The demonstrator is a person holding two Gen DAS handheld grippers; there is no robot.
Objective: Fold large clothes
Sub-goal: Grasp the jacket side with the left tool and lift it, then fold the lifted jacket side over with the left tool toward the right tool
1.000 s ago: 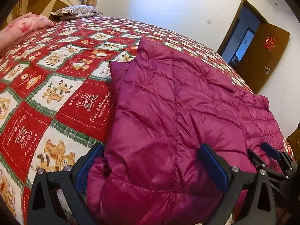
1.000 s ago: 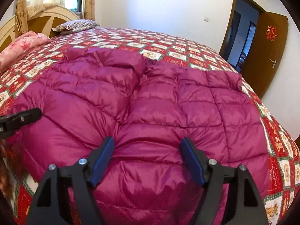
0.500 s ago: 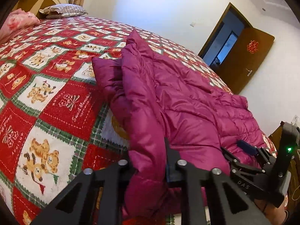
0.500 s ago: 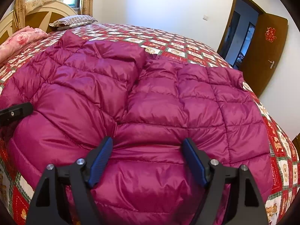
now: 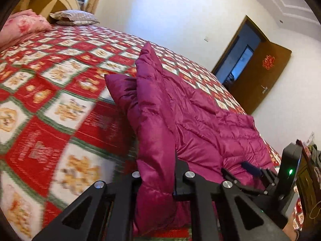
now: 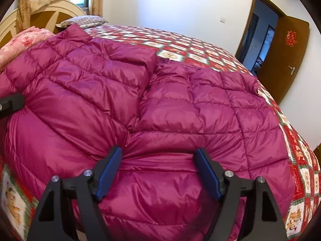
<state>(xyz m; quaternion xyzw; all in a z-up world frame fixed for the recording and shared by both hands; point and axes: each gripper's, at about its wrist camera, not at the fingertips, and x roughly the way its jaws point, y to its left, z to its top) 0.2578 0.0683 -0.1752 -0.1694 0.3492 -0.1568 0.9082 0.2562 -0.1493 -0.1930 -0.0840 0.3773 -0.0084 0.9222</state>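
Observation:
A magenta quilted down jacket (image 6: 180,108) lies spread on the bed. In the left wrist view my left gripper (image 5: 158,180) is shut on the jacket's near left hem (image 5: 156,144) and holds that edge lifted in a ridge. My right gripper (image 6: 158,166) is open, its blue-padded fingers (image 6: 109,168) pressed against the jacket's near hem with fabric bulging between them. The right gripper also shows in the left wrist view (image 5: 260,176), and the left gripper's tip at the left edge of the right wrist view (image 6: 12,104).
The bed has a red, white and green teddy-bear patchwork cover (image 5: 50,100). A pink quilt (image 5: 24,24) and a grey pillow (image 5: 74,17) lie by the headboard (image 6: 50,16). A brown door (image 6: 289,60) stands open on the right.
My left gripper closed on the jacket's left hem and lifted it, raising a fold. My right gripper stayed open at the hem and pushed slightly forward.

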